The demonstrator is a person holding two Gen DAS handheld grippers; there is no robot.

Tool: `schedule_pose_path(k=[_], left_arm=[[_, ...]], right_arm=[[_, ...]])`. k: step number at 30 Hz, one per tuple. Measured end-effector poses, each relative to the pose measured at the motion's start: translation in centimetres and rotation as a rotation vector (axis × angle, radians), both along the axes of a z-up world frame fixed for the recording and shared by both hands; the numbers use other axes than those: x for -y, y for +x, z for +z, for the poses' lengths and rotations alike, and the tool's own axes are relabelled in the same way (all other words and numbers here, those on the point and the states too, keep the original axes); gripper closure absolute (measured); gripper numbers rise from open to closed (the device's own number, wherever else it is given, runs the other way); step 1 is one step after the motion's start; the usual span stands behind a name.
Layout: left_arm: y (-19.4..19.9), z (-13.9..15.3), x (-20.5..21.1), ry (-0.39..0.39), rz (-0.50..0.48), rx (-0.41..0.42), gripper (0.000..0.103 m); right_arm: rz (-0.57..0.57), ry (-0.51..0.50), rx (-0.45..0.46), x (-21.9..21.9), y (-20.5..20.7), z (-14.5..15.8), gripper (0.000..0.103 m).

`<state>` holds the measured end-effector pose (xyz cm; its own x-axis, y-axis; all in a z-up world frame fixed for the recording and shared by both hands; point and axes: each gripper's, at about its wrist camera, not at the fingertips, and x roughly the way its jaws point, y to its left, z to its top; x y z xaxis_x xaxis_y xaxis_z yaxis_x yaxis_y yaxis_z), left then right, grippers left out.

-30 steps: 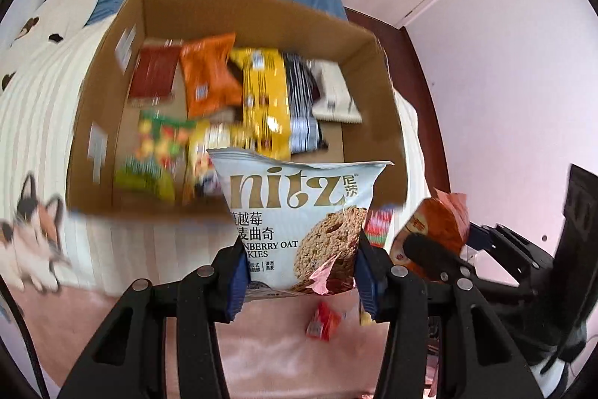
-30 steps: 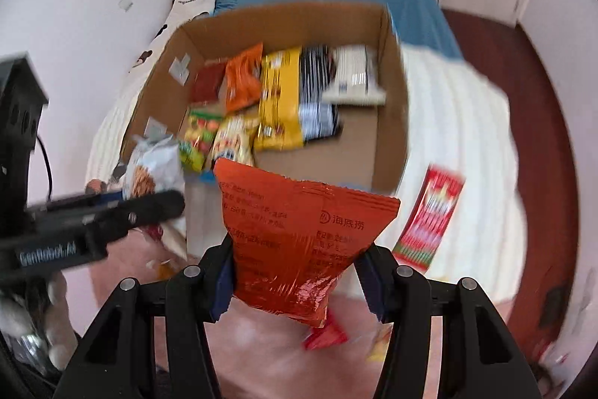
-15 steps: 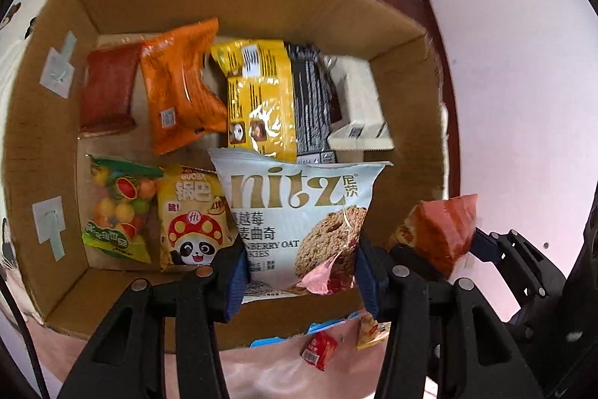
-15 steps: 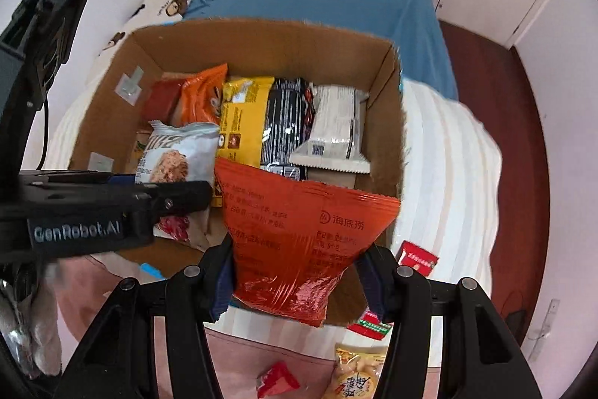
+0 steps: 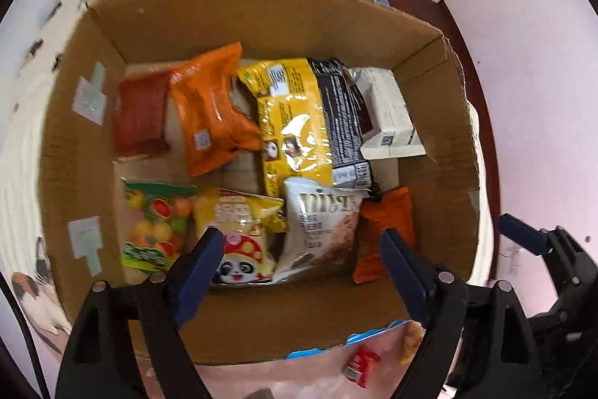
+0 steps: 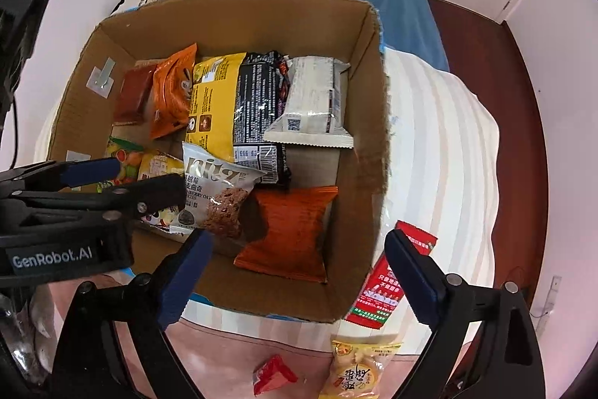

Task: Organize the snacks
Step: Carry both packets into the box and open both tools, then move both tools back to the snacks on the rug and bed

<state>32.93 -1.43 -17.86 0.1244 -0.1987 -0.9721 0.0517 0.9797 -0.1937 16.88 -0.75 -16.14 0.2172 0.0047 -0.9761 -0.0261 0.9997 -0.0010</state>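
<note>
— Both just let go? 
— Yes. The left gripper and right gripper have just sprung wide, empty, above the box. 
— What's left? 
— The red packet on the bed, just right of the right gripper, lying lengthwise toward it.

Snack packets lying in box

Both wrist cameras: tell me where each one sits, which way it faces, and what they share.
Left wrist: rides the left gripper, faces steeply down into the cardboard box; its own open fingers show, with the right gripper at its right edge.
Right wrist: rides the right gripper, faces down over the box's right side; the left gripper shows.
Shared: the box, cookie bag, orange bag.
</note>
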Motion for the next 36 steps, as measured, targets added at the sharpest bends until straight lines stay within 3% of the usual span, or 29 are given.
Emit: schedule_pose_path(k=[10, 16, 25, 36], left_arm=[[-4.2, 2.3, -1.5, 0.126, 0.038, 0.159, 0.018], [-7.5, 5.2, -2.5, 0.167, 0.065, 0.263, 0.018], [-13.0, 10.0, -2.7, 0.207, 0.063, 0.423, 0.018], [-17.6, 13.3, -3.3, 0.18, 0.085, 0.504, 0.018]], right_arm=[[-0.082, 0.031, 0.094, 0.7, -3.2, 1.3, 0.007], [-0.077, 0.03, 0.196, -0.3, -6.1, 3.8, 0.007], [-0.059, 0.025, 0.341, -2.1, -11.3, 8.6, 0.007], [-0.076, 0.048, 0.446, -2.9, -16.5, 12.4, 0.007]])
